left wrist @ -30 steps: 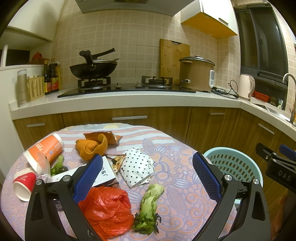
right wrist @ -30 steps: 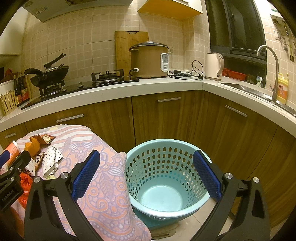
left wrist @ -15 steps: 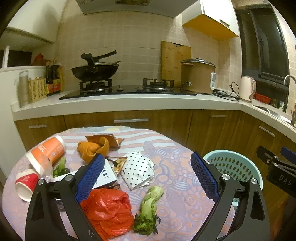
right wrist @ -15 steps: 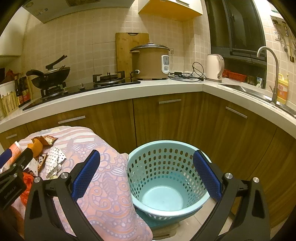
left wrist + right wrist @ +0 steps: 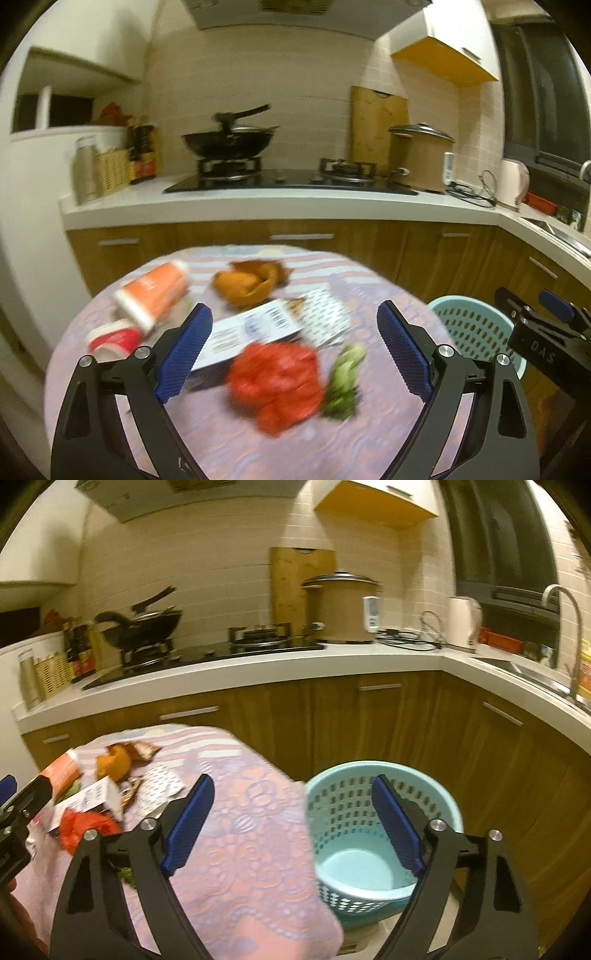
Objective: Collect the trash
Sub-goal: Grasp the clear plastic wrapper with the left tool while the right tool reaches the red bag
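**Claws approaching trash, nothing picked yet**

Round worktop (image 5: 369,435) is carrying all the trash; teal basket (image 5: 384,849) is sitting on the floor, beyond the right claw (image 5: 291,827), still empty. Left claw (image 5: 293,349) is hovering wide, jaws just easing inward, nothing between the pads. Right claw's jaws are also closing a bit, gripping nothing. Red plastic bag (image 5: 277,380) is lying just ahead of the left claw, white carton (image 5: 251,328) beyond it, orange cup (image 5: 151,295) far left, green vegetable scrap (image 5: 343,380) toward its right finger. Judgement: dropping straight onto the bag's bunched middle and pinching deep should stop it slipping.
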Demonstrator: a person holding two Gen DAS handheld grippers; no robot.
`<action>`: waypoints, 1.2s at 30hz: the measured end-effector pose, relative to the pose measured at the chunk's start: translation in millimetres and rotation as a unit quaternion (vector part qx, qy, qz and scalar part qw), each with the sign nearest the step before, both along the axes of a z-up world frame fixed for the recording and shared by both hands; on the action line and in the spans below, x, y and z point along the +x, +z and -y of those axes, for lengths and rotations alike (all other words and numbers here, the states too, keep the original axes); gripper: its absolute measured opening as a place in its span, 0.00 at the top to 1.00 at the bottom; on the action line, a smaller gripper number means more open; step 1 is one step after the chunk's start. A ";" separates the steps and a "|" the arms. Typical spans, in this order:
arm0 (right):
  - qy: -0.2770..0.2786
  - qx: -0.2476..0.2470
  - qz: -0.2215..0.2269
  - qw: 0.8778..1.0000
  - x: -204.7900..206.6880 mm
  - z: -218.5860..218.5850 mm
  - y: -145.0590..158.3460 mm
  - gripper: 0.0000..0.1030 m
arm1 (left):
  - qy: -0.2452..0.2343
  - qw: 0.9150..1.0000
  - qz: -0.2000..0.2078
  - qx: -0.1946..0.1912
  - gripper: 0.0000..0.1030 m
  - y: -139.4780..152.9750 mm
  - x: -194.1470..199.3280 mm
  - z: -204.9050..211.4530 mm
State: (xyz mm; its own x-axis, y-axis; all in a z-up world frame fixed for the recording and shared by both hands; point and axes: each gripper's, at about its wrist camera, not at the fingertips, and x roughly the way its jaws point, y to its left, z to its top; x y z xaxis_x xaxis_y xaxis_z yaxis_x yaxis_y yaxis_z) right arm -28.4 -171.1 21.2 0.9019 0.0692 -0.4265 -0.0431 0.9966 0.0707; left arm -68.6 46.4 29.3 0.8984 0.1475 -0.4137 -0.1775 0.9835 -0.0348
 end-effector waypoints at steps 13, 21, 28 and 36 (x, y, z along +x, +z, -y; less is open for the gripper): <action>0.134 -0.013 -0.039 0.990 -2.0 -82.3 -18.1 0.62 | 0.097 0.994 -0.038 -0.043 0.22 -19.4 -54.9 -96.9; 0.189 -0.006 -0.063 0.980 6.1 -117.8 -24.8 0.62 | 0.064 0.991 -0.079 -0.091 0.22 -41.7 -45.1 -118.7; 0.208 -0.006 -0.070 0.976 15.5 -123.5 -24.6 0.62 | 0.035 0.990 -0.130 -0.047 0.22 -63.0 -15.6 -89.8; 0.261 -0.010 -0.096 0.960 16.5 -142.3 -34.5 0.59 | 0.056 0.985 -0.161 -0.038 0.56 -78.0 -0.6 -93.4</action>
